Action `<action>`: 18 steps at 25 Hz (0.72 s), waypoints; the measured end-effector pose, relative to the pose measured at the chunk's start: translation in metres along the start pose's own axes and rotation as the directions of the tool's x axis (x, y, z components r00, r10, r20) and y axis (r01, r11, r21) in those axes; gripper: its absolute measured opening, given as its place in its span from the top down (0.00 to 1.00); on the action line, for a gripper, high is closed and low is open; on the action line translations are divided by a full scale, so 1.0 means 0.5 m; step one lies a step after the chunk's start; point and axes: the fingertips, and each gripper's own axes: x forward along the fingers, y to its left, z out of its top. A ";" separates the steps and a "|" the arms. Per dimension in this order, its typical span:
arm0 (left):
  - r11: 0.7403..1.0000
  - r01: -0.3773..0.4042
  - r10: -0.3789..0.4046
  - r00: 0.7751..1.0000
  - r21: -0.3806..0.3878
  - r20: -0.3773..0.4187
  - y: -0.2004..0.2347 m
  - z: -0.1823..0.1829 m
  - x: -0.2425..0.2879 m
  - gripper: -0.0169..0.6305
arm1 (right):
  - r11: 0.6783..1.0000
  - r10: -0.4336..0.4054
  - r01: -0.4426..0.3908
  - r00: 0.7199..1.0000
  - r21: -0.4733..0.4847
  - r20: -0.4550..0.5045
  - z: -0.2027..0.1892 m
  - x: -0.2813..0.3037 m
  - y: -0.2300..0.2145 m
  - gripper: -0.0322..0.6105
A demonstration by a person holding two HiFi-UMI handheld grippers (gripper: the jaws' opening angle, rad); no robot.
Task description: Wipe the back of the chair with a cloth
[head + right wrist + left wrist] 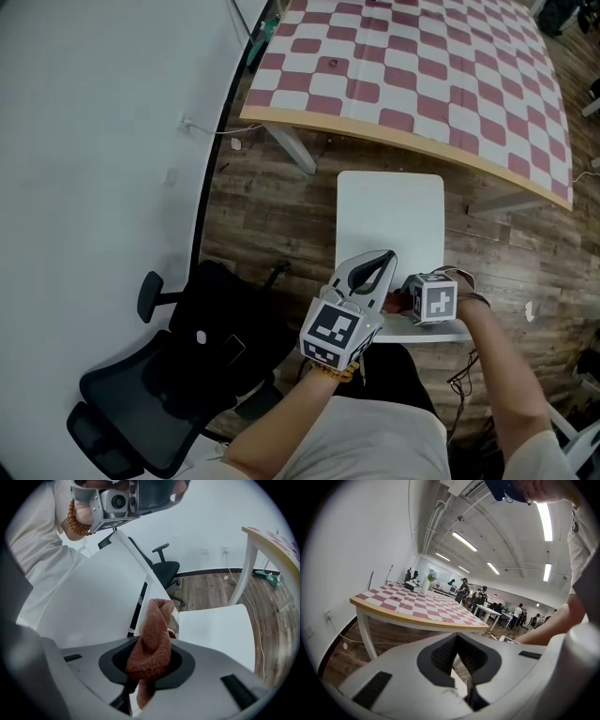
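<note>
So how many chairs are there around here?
2. A white chair stands near the checkered table. A black office chair is at the lower left of the head view. Others may be hidden farther back in the room.

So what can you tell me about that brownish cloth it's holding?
The cloth is rust-brown with a nubbly, towel-like pile, and it looks soft. It is bunched into a thick twisted wad rather than spread flat. The right gripper is shut on its middle. A short tail hangs below the jaws, and the rounded upper end sticks out ahead and seems to rest against the side edge of the white chair back. In the head view only a sliver of it shows.
</note>
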 end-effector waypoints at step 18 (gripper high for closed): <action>0.999 -0.019 0.018 1.000 -0.037 -0.022 0.013 -0.041 0.034 0.95 | 0.999 0.009 -0.008 1.000 0.037 -0.029 -0.066 0.065 -0.043 0.79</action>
